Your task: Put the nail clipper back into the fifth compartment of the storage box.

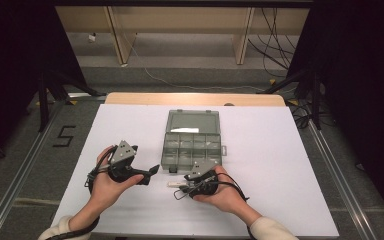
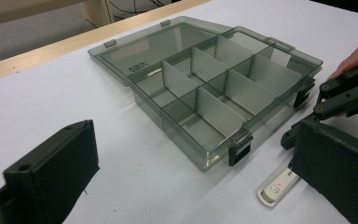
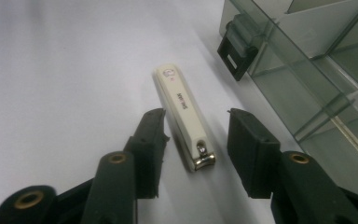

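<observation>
While the left gripper (image 1: 152, 170) hangs w/ jaws spread beside the open organizer box (image 1: 192, 141), the right gripper (image 3: 193, 135) has jaws spread around a cream nail clipper (image 3: 182, 114) lying flat on the white table (image 1: 280, 165), just in front of the box.

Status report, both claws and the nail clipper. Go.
Right claw open, straddling the nail clipper, not yet closed. Left claw open, empty. Clipper flat on the table beside the open organizer box. Nothing in the way.
</observation>
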Demonstrator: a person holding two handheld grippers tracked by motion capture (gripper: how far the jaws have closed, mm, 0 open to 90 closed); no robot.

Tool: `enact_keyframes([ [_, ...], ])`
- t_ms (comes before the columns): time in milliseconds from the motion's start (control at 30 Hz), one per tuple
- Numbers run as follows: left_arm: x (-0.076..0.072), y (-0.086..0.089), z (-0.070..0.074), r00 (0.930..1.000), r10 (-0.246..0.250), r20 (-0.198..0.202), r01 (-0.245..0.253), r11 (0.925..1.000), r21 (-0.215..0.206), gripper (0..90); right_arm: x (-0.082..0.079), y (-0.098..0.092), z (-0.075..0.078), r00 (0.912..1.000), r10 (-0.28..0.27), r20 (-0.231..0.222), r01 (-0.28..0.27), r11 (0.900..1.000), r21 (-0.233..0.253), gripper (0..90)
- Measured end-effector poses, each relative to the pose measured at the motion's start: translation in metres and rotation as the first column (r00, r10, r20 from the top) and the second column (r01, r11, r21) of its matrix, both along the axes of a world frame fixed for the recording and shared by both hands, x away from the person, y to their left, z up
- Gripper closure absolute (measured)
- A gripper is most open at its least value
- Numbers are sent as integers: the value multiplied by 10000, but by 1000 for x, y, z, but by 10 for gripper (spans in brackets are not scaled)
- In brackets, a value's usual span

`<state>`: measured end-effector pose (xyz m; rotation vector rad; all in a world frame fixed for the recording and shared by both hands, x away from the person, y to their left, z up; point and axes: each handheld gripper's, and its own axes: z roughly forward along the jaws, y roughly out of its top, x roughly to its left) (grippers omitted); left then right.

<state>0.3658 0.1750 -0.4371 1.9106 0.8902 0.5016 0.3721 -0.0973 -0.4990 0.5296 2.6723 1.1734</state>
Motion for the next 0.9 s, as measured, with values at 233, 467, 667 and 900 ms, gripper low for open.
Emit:
enact_keyframes([
  [233,0,0,0,10000,22,30,-22,10000,27,0,-1,1,-1,9996,261,127,-261,9997,24,708],
  [467,0,1,1,9999,111,100,-111,9999,-4,0,-3,4,1,9986,461,253,-455,9987,-243,775],
  [667,0,1,1,9998,146,115,-146,9999,6,2,-3,4,2,9995,315,84,-313,9992,-241,777],
  [900,0,1,1,9999,85,104,-85,10000,20,5,-5,9,5,10000,-66,-69,63,9987,-503,777],
])
